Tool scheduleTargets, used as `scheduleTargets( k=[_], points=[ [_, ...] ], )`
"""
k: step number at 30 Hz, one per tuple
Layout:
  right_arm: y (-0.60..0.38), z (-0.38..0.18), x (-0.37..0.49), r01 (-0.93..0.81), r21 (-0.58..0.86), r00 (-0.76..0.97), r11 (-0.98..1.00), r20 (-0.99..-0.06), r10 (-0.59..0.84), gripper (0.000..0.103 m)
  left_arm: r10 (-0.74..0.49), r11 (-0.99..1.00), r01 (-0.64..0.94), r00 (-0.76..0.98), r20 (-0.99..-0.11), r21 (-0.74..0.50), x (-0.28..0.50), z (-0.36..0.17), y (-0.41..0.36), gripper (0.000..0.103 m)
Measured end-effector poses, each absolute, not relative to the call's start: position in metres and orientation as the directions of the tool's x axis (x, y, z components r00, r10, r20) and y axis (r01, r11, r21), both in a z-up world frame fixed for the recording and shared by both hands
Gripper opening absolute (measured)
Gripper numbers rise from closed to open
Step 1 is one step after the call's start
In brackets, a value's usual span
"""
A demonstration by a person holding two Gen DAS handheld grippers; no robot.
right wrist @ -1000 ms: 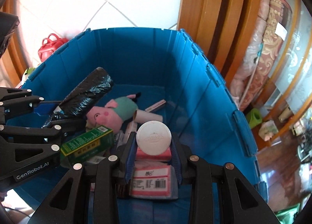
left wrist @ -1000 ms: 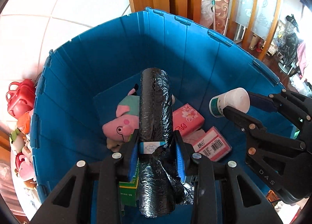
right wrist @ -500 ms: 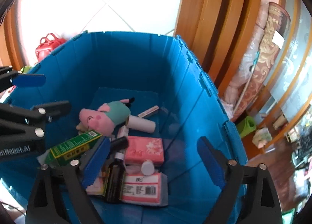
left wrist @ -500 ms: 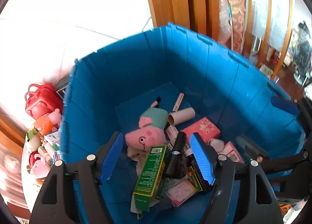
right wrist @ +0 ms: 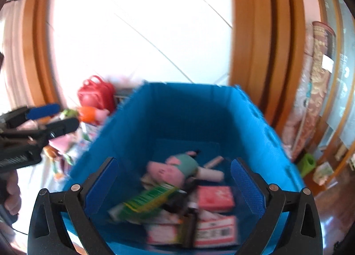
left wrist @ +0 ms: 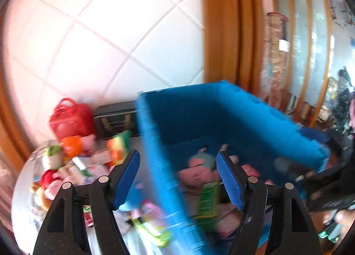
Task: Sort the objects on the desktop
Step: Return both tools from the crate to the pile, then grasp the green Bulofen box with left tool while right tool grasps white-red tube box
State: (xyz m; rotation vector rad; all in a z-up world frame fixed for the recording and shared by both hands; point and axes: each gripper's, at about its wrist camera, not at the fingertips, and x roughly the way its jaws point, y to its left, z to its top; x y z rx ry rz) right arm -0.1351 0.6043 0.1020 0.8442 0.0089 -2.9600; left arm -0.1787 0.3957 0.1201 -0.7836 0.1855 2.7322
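On the far left, a heap of small toys (left wrist: 66, 166) lay on the table, with a red handbag (left wrist: 71, 119) standing behind them against the tiled wall; the blur hid what each toy was. The left gripper (left wrist: 177, 179) hung over the near left wall of the blue bin (left wrist: 233, 108), its blue-padded fingers (left wrist: 126, 179) spread wide apart and holding nothing, one finger outside the bin over the table and the other over the inside. From the right wrist view, the same gripper showed at the left edge, apart from the bin's rim.

Inside the bin, a pink pig plush in a teal dress (right wrist: 175, 166) lay on the floor, its long axis running from the head at the lower left to the feet at the upper right. Just below it, a green box (right wrist: 144, 201) lay slanted, its length running from the lower left up to the right. Right of the plush, a white tube (right wrist: 210, 174) lay roughly crosswise. Nearer the camera sat pink tissue packs (right wrist: 215, 197), one of them showing a barcode.

The right gripper (right wrist: 175, 186) hovered above the bin's near edge, its fingers (right wrist: 247, 188) wide apart and empty, touching none of the contents.
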Motion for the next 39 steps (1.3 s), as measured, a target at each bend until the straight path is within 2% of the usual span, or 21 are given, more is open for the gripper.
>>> scheduleTargets(
  k=[1,3,5,8,16,22,27,32,37,39],
  points=[
    [0.593,0.105,-0.135,0.075,0.02,-0.852,-0.997,-0.517,-0.075,0.103,0.213,-0.956,-0.287,-0.819,-0.533,0.058,-0.18,0.117,0.381,0.073],
    [0.567,0.11,-0.135,0.107,0.039,-0.859,-0.994,-0.5,-0.112,0.103,0.132,-0.973,-0.21,-0.843,-0.522,0.093,-0.183,0.107,0.345,0.089],
    [0.544,0.112,-0.136,0.123,0.051,-0.865,-0.991,-0.484,-0.133,0.103,0.056,-0.983,-0.137,-0.856,-0.513,0.121,-0.188,0.095,0.306,0.097],
    [0.503,0.116,-0.14,0.15,0.075,-0.868,-0.986,-0.468,-0.167,0.103,0.0,-0.987,-0.085,-0.849,-0.529,0.135,-0.196,0.076,0.25,0.097],
    [0.392,0.1,-0.175,0.206,0.124,-0.853,-0.971,-0.463,-0.24,0.103,-0.05,-0.991,-0.038,-0.796,-0.603,0.132,-0.212,0.008,0.129,0.097],
    [0.323,0.039,-0.21,0.183,0.091,-0.803,-0.979,-0.56,-0.202,0.103,-0.059,-0.994,-0.026,-0.714,-0.698,0.111,-0.231,-0.064,0.07,0.097],
    [0.308,-0.03,-0.234,0.107,0.092,-0.728,-0.99,-0.671,-0.141,0.103,-0.06,-0.997,-0.008,-0.62,-0.782,0.083,-0.247,-0.126,0.041,0.097],
    [0.31,-0.095,-0.252,0.031,0.076,-0.618,-0.997,-0.782,-0.079,0.103,-0.042,-0.997,-0.029,-0.545,-0.837,0.069,-0.266,-0.175,0.039,0.097],
    [0.311,-0.14,-0.268,0.005,0.073,-0.531,-0.997,-0.845,-0.064,0.103,-0.026,-0.998,-0.037,-0.449,-0.893,0.048,-0.291,-0.22,0.045,0.097],
    [0.31,-0.153,-0.275,-0.001,0.069,-0.503,-0.998,-0.862,-0.059,0.103,-0.029,-0.999,-0.028,-0.454,-0.89,0.047,-0.296,-0.227,0.043,0.101]
  ],
)
